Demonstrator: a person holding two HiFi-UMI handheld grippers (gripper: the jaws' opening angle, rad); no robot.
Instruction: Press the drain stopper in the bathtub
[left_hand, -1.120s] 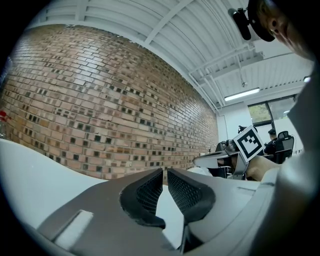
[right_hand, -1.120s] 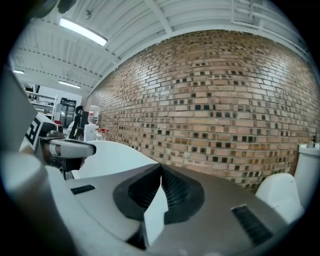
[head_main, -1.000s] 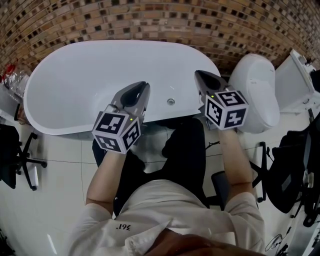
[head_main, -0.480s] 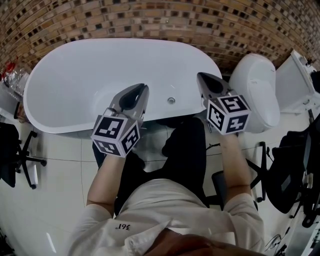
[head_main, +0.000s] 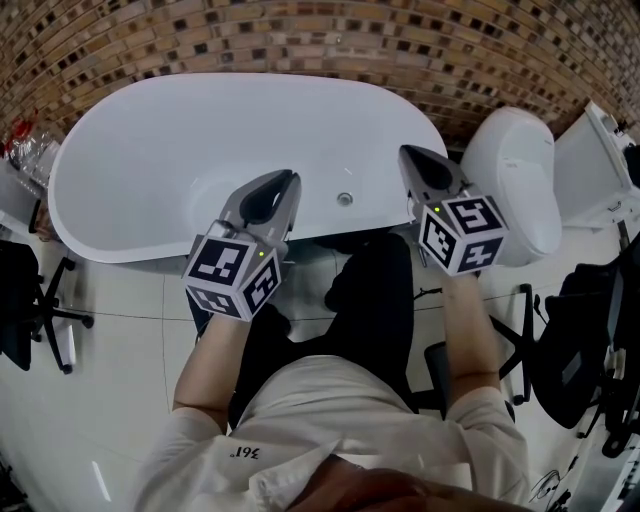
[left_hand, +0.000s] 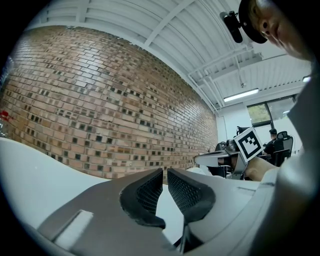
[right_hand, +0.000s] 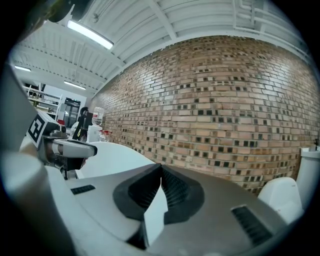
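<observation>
The white oval bathtub (head_main: 100, 130) lies below me against the brick wall. Its small round metal drain stopper (head_main: 345, 199) sits on the tub floor near the front wall, between the two grippers. My left gripper (head_main: 292, 176) hangs over the tub's front rim, left of the stopper, jaws drawn together with only a thin slit and nothing held (left_hand: 165, 172). My right gripper (head_main: 405, 150) hovers above the tub's right end, right of the stopper, shut and empty (right_hand: 161, 166). Neither touches the stopper. The gripper views show the tub's rim (left_hand: 30, 170) but not the stopper.
A white toilet (head_main: 510, 180) stands right of the tub, its tank (head_main: 600, 170) further right. The brick wall (head_main: 300, 40) runs behind. Black office chairs stand at the left (head_main: 20, 310) and right (head_main: 590, 330). Bottles (head_main: 25, 150) sit at the far left.
Both grippers have drifted slightly, the right one a little to the right and toward me. Their jaws stay as they were, and the stopper has not been touched.
</observation>
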